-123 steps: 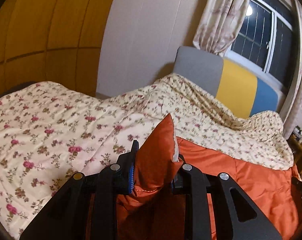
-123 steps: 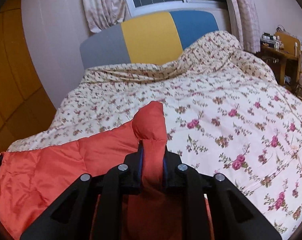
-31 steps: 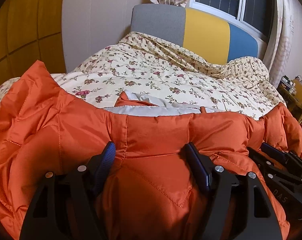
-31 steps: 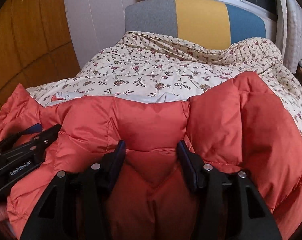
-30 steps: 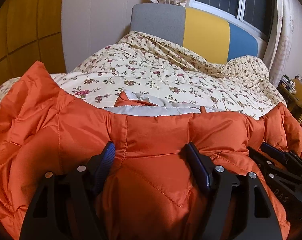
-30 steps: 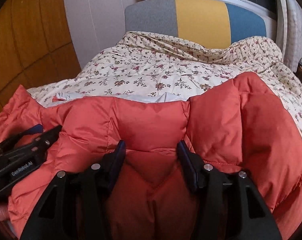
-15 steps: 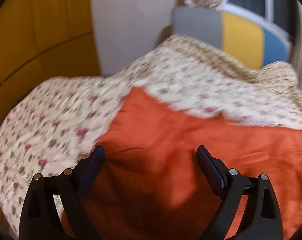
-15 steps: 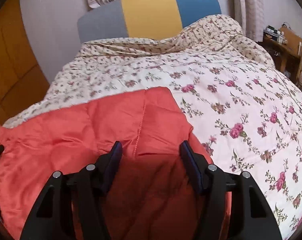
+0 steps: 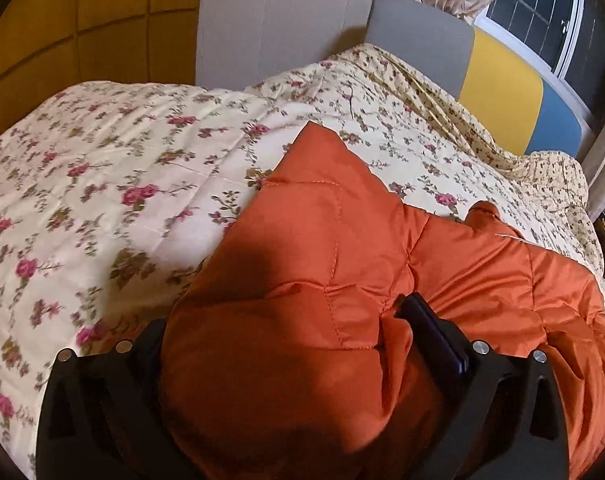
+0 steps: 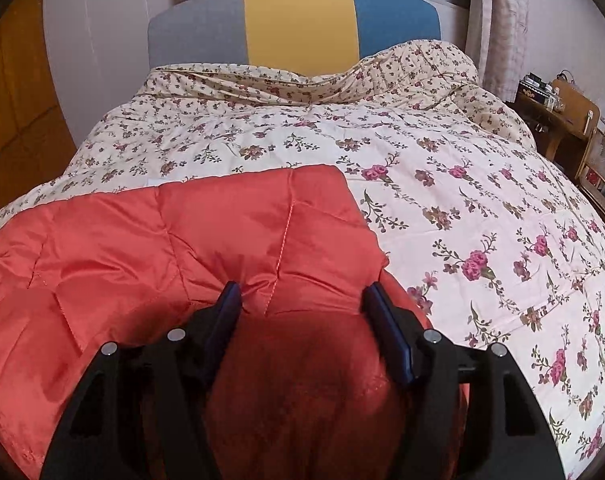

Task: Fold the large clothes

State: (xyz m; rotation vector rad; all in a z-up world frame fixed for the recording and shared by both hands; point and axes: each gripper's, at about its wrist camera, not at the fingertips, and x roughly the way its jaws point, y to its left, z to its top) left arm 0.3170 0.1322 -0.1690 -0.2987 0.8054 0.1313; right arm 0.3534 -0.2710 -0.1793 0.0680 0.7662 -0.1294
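Observation:
An orange quilted down jacket (image 9: 382,248) lies spread on the floral bedspread (image 9: 102,184); it also shows in the right wrist view (image 10: 182,240). My left gripper (image 9: 286,320) is open wide over the jacket's left end, and puffy fabric bulges between its jaws and hides the left fingertip. My right gripper (image 10: 302,300) is open over the jacket's right end, with fabric lying between its blue-padded fingers (image 10: 386,328). Neither gripper clamps the cloth.
The bedspread (image 10: 462,200) covers a bed with a grey, yellow and blue headboard (image 10: 294,24). A yellow panelled wall (image 9: 82,20) is at the left. A wooden bedside table and chair (image 10: 562,120) stand at the right, a curtained window behind.
Both grippers, shut on jacket corners four seconds ago, have opened. The jacket, bunched up a second ago, now lies flatter on the bed. Both cameras have tilted down over it.

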